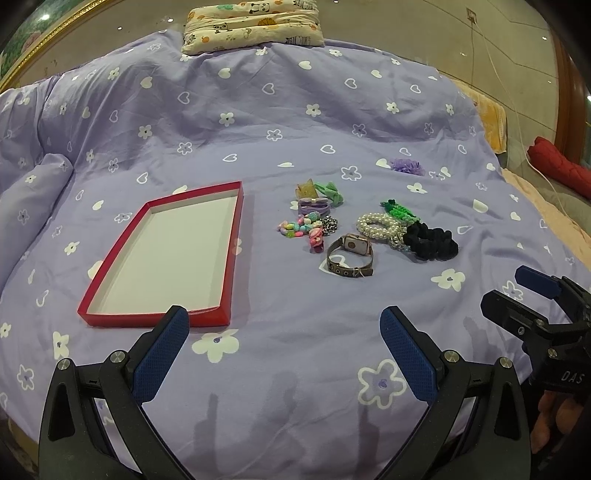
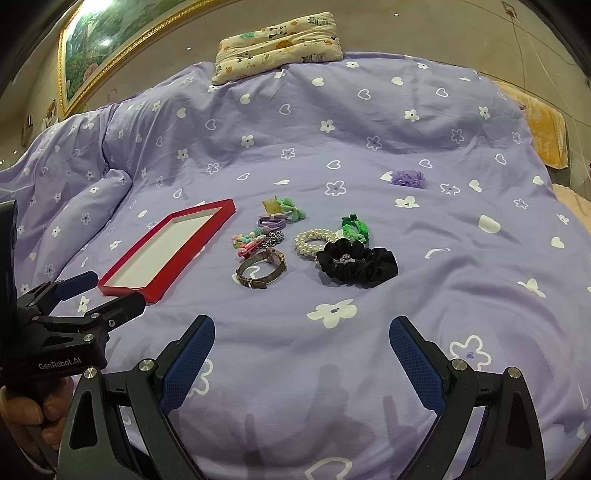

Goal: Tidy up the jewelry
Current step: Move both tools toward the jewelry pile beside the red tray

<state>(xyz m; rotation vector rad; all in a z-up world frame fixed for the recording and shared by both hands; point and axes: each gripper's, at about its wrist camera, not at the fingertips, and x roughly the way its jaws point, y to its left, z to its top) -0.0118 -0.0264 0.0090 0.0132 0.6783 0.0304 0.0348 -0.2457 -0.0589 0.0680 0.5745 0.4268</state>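
A shallow red tray [image 1: 236, 206] with a white bottom lies empty on the purple bedspread, left of a cluster of jewelry; it also shows in the right wrist view [image 2: 155, 291]. The cluster holds a watch [image 1: 349, 254], a pearl bracelet [image 1: 376, 223], a black scrunchie [image 1: 432, 242], colourful bead pieces [image 1: 301, 229], green hair ties [image 1: 400, 212] and a purple tie [image 1: 314, 205]. My left gripper [image 1: 284, 321] is open and empty, hovering near the tray's front edge. My right gripper [image 2: 301, 330] is open and empty, in front of the black scrunchie [image 2: 356, 266] and watch [image 2: 260, 271].
A purple fabric flower [image 1: 408, 166] lies apart, farther back right. A patterned pillow [image 1: 255, 26] sits at the head of the bed. An orange towel [image 2: 546, 136] and a red quilted item [image 1: 557, 170] lie off the right side. A folded duvet ridge [image 1: 37, 184] rises left.
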